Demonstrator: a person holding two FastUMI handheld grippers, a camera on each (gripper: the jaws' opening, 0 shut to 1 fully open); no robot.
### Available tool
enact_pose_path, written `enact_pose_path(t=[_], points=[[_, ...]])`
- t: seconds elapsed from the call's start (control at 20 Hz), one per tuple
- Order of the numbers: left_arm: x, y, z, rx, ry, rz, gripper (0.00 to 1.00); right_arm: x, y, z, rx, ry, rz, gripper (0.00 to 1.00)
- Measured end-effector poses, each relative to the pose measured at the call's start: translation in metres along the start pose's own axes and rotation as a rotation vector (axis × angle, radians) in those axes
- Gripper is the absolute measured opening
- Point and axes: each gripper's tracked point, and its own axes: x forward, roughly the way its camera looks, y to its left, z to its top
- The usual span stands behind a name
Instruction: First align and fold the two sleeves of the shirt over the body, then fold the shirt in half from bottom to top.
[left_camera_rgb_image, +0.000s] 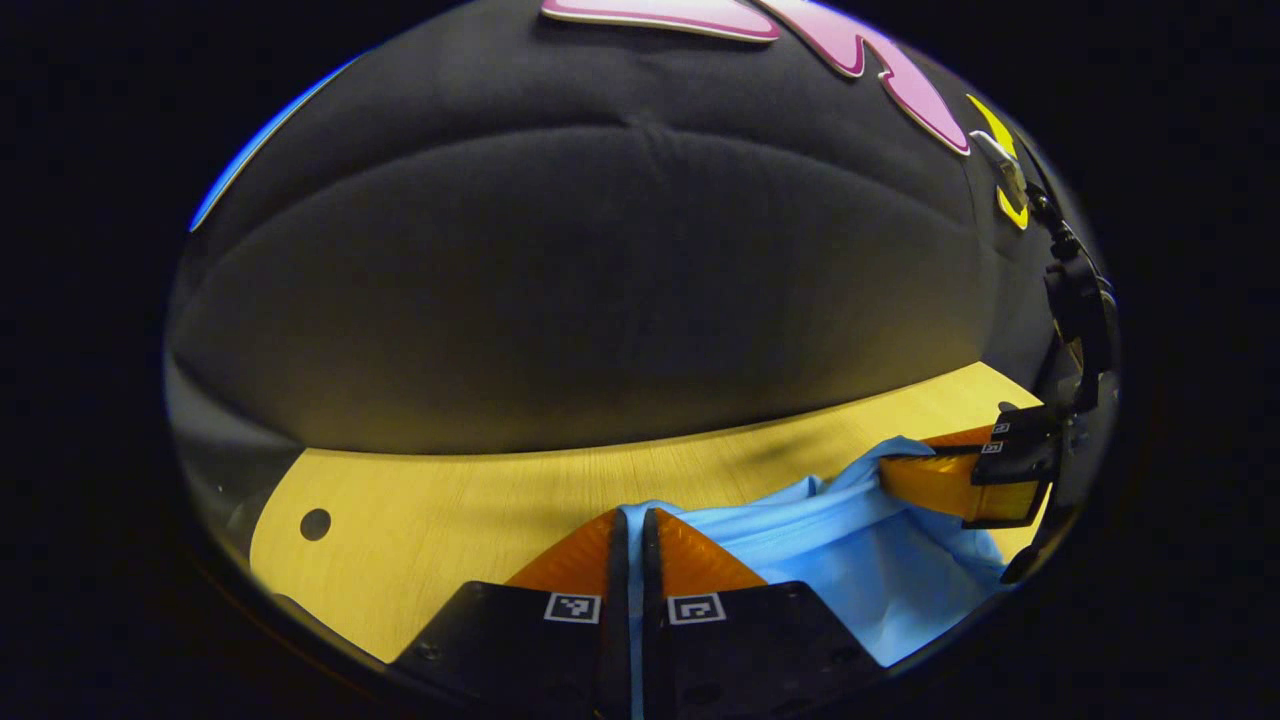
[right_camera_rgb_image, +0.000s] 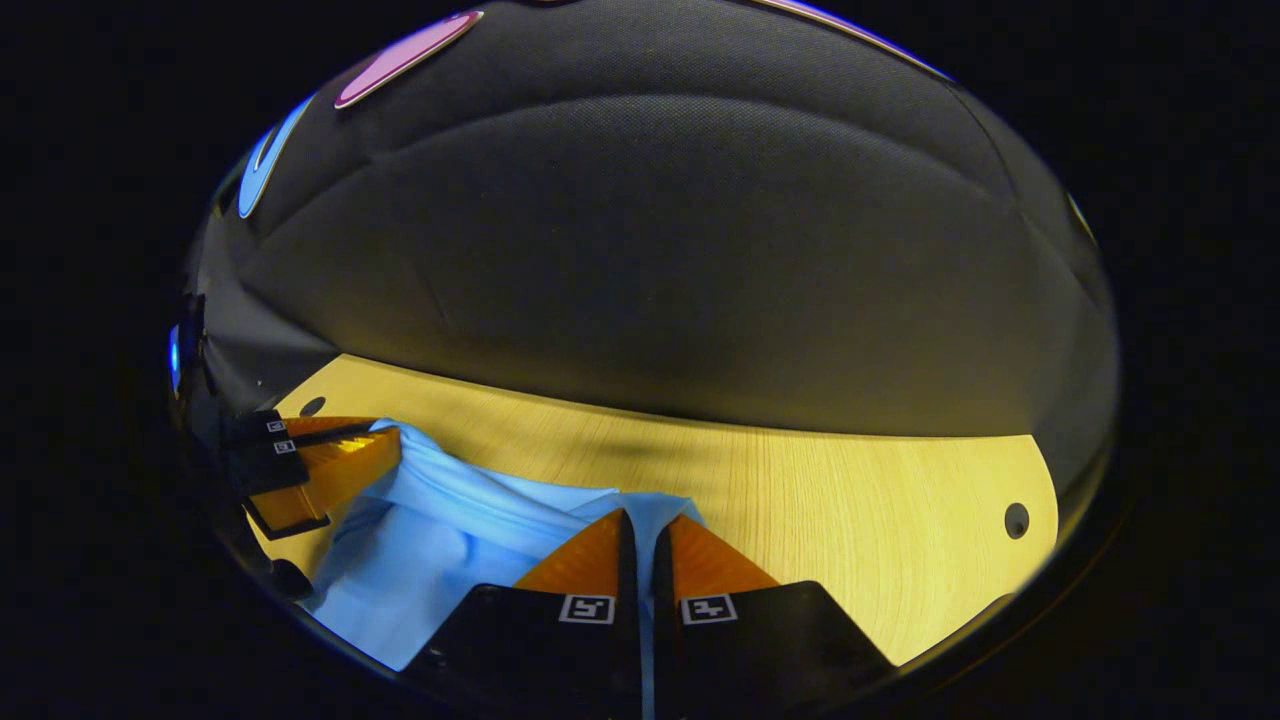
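A light blue shirt hangs bunched between the two grippers above the wooden table. In the left gripper view my left gripper is shut on an edge of the shirt, a thin strip of blue cloth running between its fingers. Farther right in that view, the right gripper pinches another part of the shirt. In the right gripper view my right gripper is likewise shut on the shirt, and the left gripper holds the cloth at the far left.
The wooden table has a round hole near its right corner and another hole near its left corner. The padded booth wall stands close behind the table's far edge.
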Motion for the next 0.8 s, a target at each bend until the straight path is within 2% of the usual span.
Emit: enact_pose_path(t=[0.05,0.1,0.2,0.3,0.45,0.65,0.8], points=[[-0.001,-0.001,0.0,-0.006,0.003,-0.008,0.11,-0.001,-0.001,-0.001,0.002,0.002,-0.002,0.1],[-0.002,0.001,0.003,-0.006,-0.005,0.001,0.16,-0.003,0.0,-0.002,0.005,0.008,0.001,0.17],[-0.01,0.001,0.015,-0.01,-0.029,0.003,0.58,-0.007,0.004,-0.001,0.017,0.007,0.021,0.21],[-0.027,0.009,0.029,0.01,-0.065,0.029,0.99,-0.024,0.002,0.002,0.012,-0.021,0.017,0.39],[-0.061,0.013,0.058,0.003,-0.141,0.054,0.99,-0.06,-0.002,0.013,0.022,-0.063,-0.003,0.99],[-0.12,0.026,0.089,0.021,-0.226,0.079,0.99,-0.113,-0.01,0.03,-0.032,-0.124,-0.066,0.96],[-0.17,0.027,0.111,0.033,-0.273,0.066,0.99,-0.165,-0.008,0.053,-0.044,-0.165,-0.098,0.96]])
